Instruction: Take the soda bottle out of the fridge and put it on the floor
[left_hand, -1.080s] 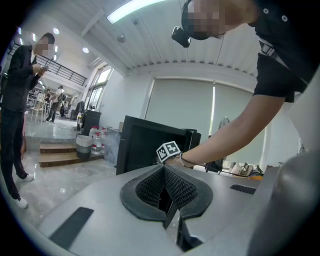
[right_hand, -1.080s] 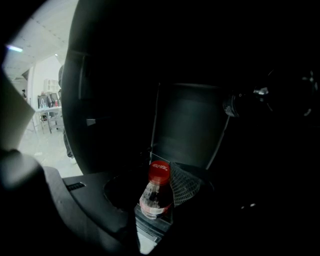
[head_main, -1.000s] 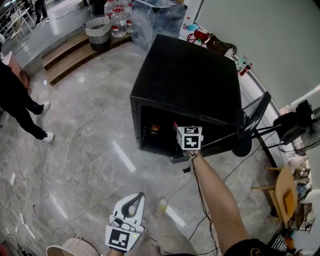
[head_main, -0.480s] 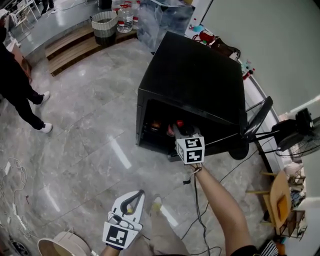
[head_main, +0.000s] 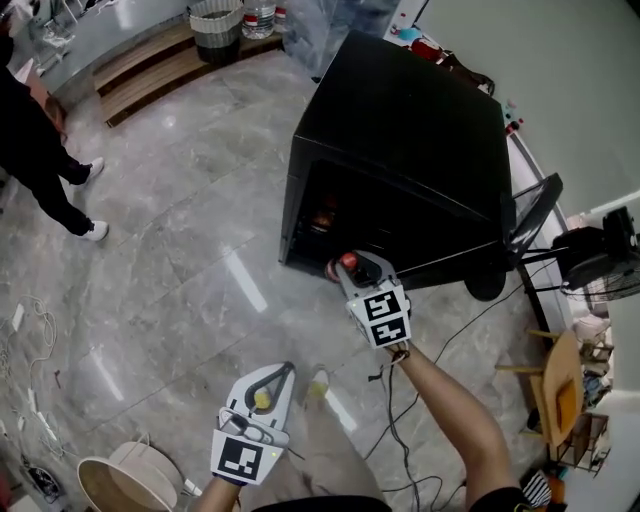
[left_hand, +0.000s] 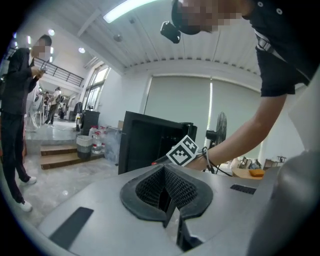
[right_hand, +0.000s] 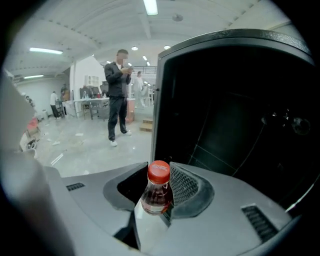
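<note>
The black fridge (head_main: 400, 140) stands on the grey marble floor (head_main: 190, 270) with its front open toward me. My right gripper (head_main: 352, 270) is just outside that opening, shut on the neck of the soda bottle (head_main: 346, 263). In the right gripper view the bottle (right_hand: 158, 186) shows a red cap and dark soda between the pads, with the dark fridge interior (right_hand: 240, 115) behind it. My left gripper (head_main: 264, 392) hangs low near my feet, shut, with nothing in it. Its own view shows the jaws closed (left_hand: 167, 195) and the fridge (left_hand: 150, 142) ahead.
The fridge door (head_main: 527, 225) is swung out to the right. Something reddish (head_main: 325, 213) sits inside the fridge. A person in black (head_main: 40, 150) stands at the left. A fan (head_main: 600, 270), a wooden stool (head_main: 562, 390) and floor cables (head_main: 400, 430) lie at the right; a round basket (head_main: 120, 480) is at the bottom left.
My right gripper has drawn back out of the fridge toward me with the bottle in it, and has rolled. The left gripper has barely shifted.
</note>
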